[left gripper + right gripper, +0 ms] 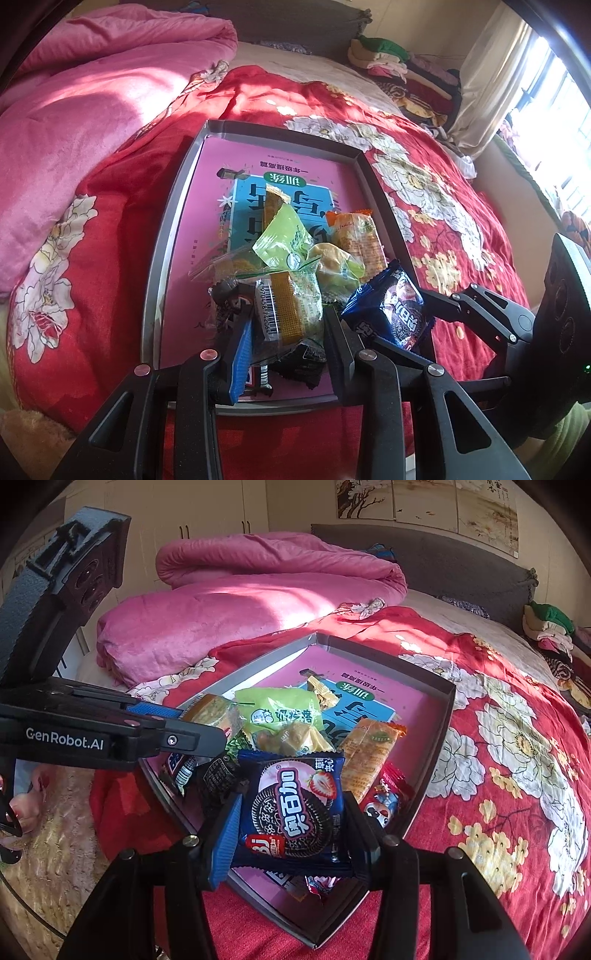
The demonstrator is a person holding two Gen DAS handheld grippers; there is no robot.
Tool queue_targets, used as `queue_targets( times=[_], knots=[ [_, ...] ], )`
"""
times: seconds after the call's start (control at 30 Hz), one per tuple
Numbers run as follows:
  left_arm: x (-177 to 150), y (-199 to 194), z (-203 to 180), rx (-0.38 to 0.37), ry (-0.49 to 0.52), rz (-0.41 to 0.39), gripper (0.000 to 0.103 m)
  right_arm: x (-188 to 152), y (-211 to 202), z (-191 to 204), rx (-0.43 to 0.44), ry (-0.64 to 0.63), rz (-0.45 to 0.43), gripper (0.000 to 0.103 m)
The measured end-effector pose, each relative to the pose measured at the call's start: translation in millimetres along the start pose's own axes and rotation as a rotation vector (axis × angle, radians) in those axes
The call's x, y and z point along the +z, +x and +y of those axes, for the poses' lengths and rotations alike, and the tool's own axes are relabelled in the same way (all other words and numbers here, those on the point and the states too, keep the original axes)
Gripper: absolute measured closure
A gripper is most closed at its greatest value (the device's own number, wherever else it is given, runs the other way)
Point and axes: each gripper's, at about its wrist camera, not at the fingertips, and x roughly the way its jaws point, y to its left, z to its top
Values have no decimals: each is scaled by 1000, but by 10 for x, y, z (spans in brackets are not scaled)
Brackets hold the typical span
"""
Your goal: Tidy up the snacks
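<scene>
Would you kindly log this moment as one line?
left gripper: shut on yellow cake pack | right gripper: shut on cookie pack | tray: snacks piled

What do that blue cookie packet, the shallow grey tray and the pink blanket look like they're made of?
The blue cookie packet looks like glossy printed plastic film: it shines and has crimped, zigzag ends. The shallow grey tray seems to be thin cardboard with a matte finish, going by its folded corners, though thin metal is possible. The pink blanket looks like soft plush fabric with a velvety sheen.
</scene>
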Motion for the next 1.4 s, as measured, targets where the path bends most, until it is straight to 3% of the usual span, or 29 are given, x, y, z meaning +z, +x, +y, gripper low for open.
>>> queue_targets(
  times=[0.67, 1.4],
  knots=[
    [14, 38, -110, -26, 31, -9, 64, -42, -199, -97, -33, 48, -50, 37],
    [36, -98, -157, 3, 52, -65, 32, -43, -355, -160, -74, 72, -100, 23]
  ],
)
